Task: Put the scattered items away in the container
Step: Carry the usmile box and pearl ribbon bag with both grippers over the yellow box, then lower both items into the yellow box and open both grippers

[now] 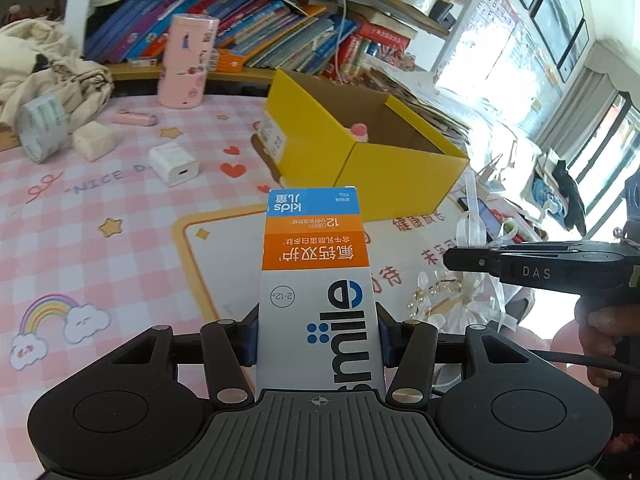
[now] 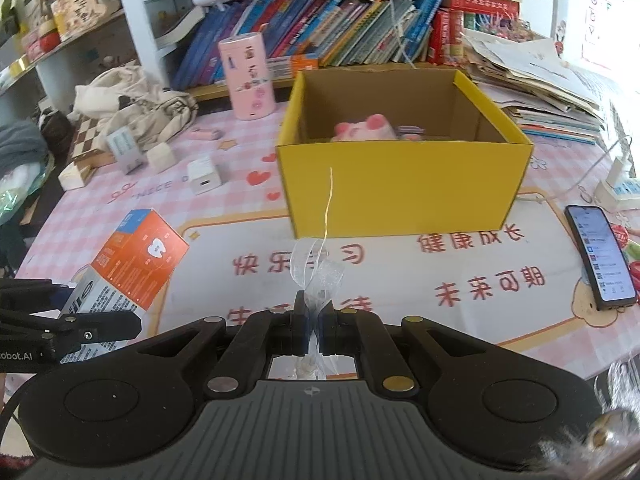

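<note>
Your left gripper (image 1: 318, 332) is clamped on a kids' toothpaste box (image 1: 316, 280), its 2 blue pads pressed against the box's long sides; the box points forward, above the desk mat (image 1: 100, 200), toward the yellow cardboard box (image 1: 384, 172). From the right wrist view that same toothpaste carton sits tilted at the lower left, orange end uppermost.

Your right gripper (image 2: 315, 330) has its jaws pinched together on a sheer white ribbon (image 2: 320, 268), which loops up just ahead of the fingertips with a thin strand rising in front of the box's yellow wall. What hangs below the ribbon is mostly hidden by the gripper body.

The yellow box stands open on the mat, and a pink plush toy (image 2: 368, 128) already lies inside. On the mat to its left lie a white charger (image 2: 204, 176), a pale block (image 2: 160, 158) and a pink stick-shaped item (image 2: 206, 134); a tall pink canister (image 2: 248, 76) stands near the bookshelf. A smartphone (image 2: 600, 256) lies at the right, screen lit.
</note>
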A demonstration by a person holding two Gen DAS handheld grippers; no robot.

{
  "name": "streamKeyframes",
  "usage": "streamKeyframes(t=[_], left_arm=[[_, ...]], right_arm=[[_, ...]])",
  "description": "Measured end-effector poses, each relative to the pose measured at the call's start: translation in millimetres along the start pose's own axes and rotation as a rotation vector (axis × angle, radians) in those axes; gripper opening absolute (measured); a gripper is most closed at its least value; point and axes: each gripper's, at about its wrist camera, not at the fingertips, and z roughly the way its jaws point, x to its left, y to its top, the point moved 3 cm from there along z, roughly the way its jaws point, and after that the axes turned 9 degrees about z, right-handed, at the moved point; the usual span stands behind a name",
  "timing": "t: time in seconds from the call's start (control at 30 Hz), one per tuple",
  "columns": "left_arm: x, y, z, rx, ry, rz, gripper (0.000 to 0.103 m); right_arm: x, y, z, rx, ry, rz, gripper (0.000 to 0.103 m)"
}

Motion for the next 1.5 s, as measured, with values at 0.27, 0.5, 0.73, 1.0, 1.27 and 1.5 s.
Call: streamKeyframes(t=[0.27, 0.5, 0.73, 1.0, 1.27, 1.5], left_arm=[[-21, 19, 26, 0.023, -0.032, 0.024, 0.051], [-48, 35, 50, 0.063, -0.064, 0.071, 0.051], [-71, 55, 68, 0.086, -0.070, 0.098, 0.051], [-92, 83, 81, 0.057, -0.049, 0.113, 0.051], [-109, 130, 75, -0.074, -0.041, 0.124, 0.051], [-106, 171, 81, -0.142, 0.015, 0.112, 0.051]], right_arm=[[-35, 9, 4, 0.017, -0.021, 0.030, 0.004], [-71, 20, 7, 0.063, -0.039, 0.060, 0.004], [-92, 36, 8, 0.094, -0.003, 0.030, 0.004], [-109, 66, 5, 0.087, 0.096, -0.006, 0.004], [-116, 132, -24, -0.109, 0.208, -0.104, 0.004], [-118, 193, -24, -0.233, 0.278, -0.171, 0.004]])
